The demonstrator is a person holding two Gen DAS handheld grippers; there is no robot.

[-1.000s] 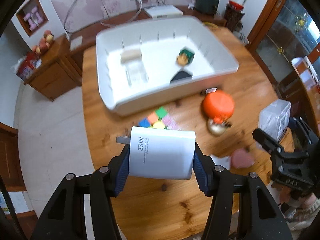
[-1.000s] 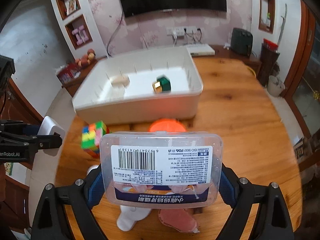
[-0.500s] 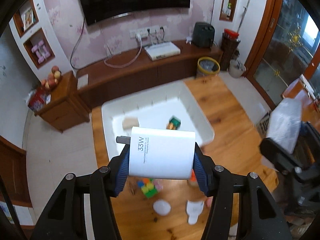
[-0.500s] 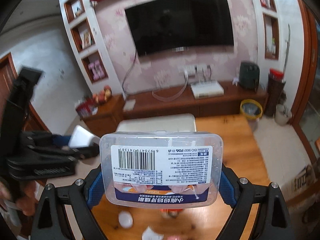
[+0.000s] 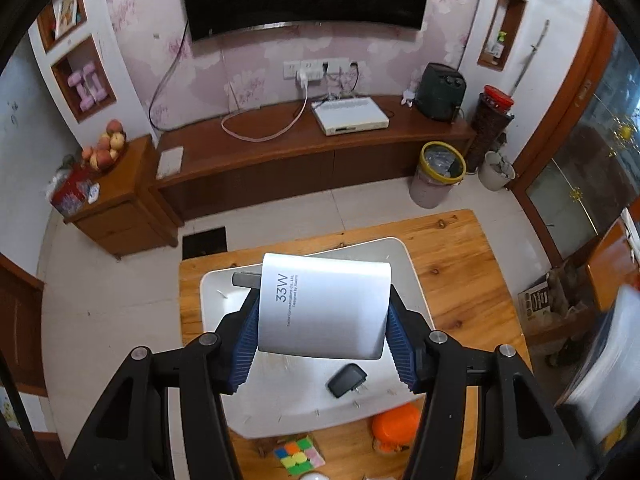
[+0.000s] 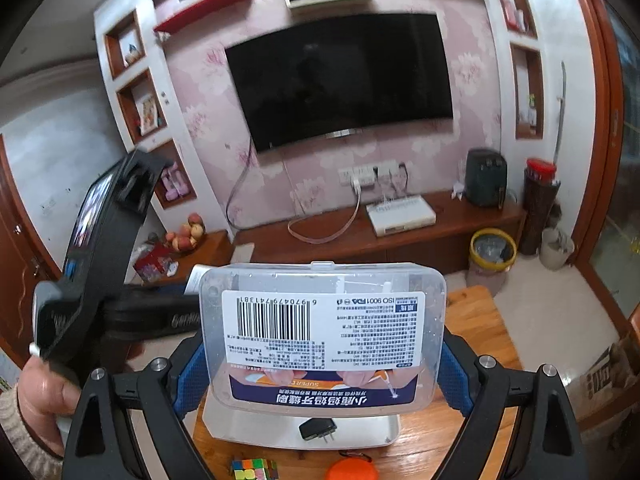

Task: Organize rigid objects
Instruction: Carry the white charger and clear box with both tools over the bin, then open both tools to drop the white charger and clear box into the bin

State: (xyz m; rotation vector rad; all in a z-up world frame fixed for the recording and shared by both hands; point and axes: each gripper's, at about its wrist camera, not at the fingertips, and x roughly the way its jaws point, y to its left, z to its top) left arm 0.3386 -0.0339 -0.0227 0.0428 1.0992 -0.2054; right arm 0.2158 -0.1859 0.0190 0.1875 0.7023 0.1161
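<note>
Left claw [image 5: 322, 340] was clamped on the white 33W charger [image 5: 323, 306], blue pads on both side faces, prongs pointing left; it hung high above the white bin [image 5: 416, 280] on the desk [image 5: 472, 280]. Right claw [image 6: 320, 376] was closed on the clear floss-pick box [image 6: 322, 336], label facing camera, also high over the bin. Step looked like the carry-to-bin phase. Next move probably needs both claws lowered into the bin and released clear of the black adapter [image 5: 346, 380] lying inside. Rubik's cube [image 5: 299, 453] and orange toy [image 5: 396, 428] sat on the desk just outside the bin's near wall.
</note>
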